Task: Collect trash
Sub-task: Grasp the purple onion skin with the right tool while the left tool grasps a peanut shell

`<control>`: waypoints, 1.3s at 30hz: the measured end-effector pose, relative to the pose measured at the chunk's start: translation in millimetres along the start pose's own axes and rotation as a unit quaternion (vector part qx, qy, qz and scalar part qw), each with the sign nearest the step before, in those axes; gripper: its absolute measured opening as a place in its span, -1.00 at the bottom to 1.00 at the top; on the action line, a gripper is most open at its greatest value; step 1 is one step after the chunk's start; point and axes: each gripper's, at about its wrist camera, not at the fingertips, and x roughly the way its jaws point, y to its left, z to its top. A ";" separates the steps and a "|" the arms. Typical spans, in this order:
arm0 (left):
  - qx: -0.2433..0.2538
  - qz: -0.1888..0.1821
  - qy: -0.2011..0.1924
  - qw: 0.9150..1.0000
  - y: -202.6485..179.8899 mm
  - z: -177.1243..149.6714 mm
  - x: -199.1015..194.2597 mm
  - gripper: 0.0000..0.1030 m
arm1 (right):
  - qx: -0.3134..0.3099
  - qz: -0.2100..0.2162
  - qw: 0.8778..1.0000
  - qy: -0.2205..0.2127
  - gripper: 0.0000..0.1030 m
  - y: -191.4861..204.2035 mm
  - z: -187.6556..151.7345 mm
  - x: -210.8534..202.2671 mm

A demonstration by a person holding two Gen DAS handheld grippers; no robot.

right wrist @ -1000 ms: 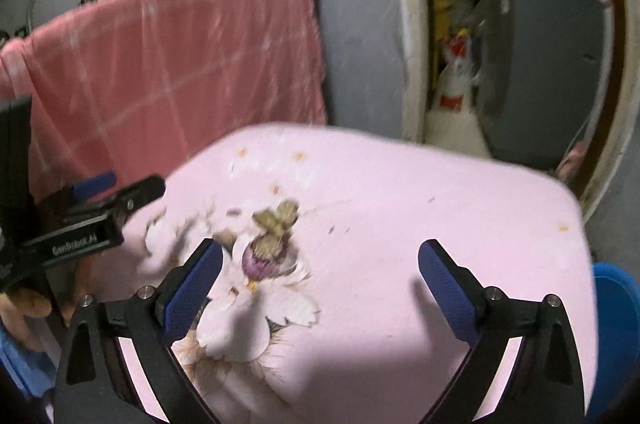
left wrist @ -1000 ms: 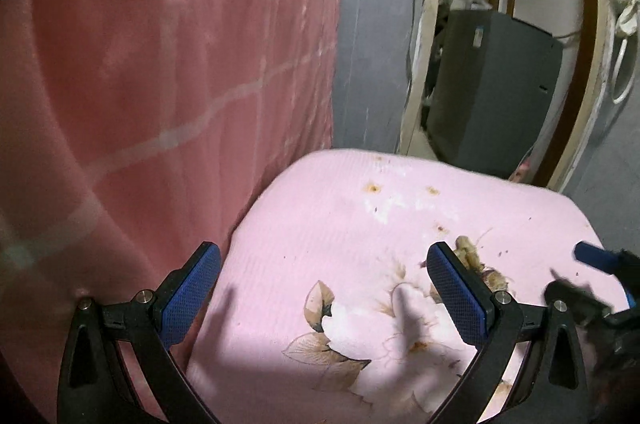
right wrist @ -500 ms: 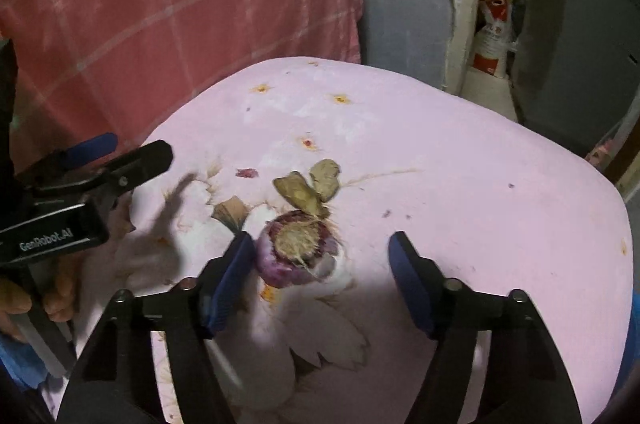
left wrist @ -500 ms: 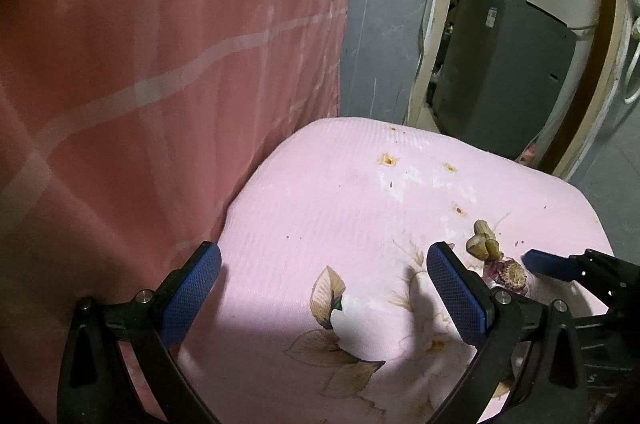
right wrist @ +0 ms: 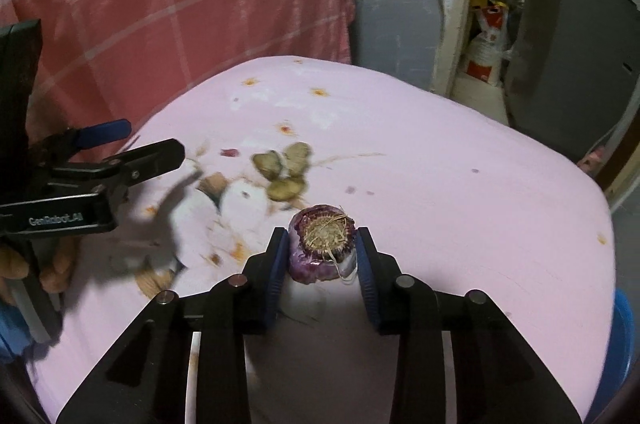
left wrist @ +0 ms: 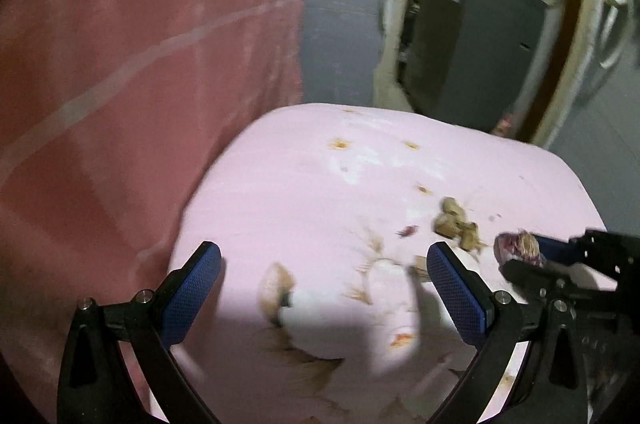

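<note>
Moved: my right gripper (right wrist: 322, 256) jaws closed from wide onto onion scrap (right wrist: 324, 244), root end facing me, above table (right wrist: 460, 192) | left gripper (left wrist: 324, 288) wide, empty | peel bits (right wrist: 284, 170) ahead-left, nearer left.

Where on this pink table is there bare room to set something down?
The bare stretch lies on the right half of the pink table, between the onion end held in the right gripper and the far edge. It's crowded left of centre: peel scraps and the open left gripper.
</note>
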 end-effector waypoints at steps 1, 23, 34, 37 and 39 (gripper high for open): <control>0.008 -0.006 0.004 1.000 -3.8 0.9 2.1 0.95 | 0.003 -0.001 1.000 -0.002 -0.40 -4.0 -1.3 -2.1; 0.063 -0.108 0.049 0.991 -54.0 20.9 38.3 -0.39 | 0.041 -0.002 0.999 -0.022 -0.40 -34.5 -11.8 -5.2; 0.059 -0.151 0.069 0.984 -55.2 24.6 45.0 -0.65 | 0.043 -0.002 0.999 -0.021 -0.40 -36.6 -14.2 -8.3; 0.053 -0.162 0.071 0.983 -52.2 26.5 45.4 -0.69 | 0.046 0.001 0.999 -0.023 -0.40 -37.7 -14.9 -9.4; 0.051 -0.164 0.070 0.983 -48.5 27.3 44.2 -0.69 | 0.048 0.000 0.999 -0.026 -0.40 -38.0 -16.8 -11.2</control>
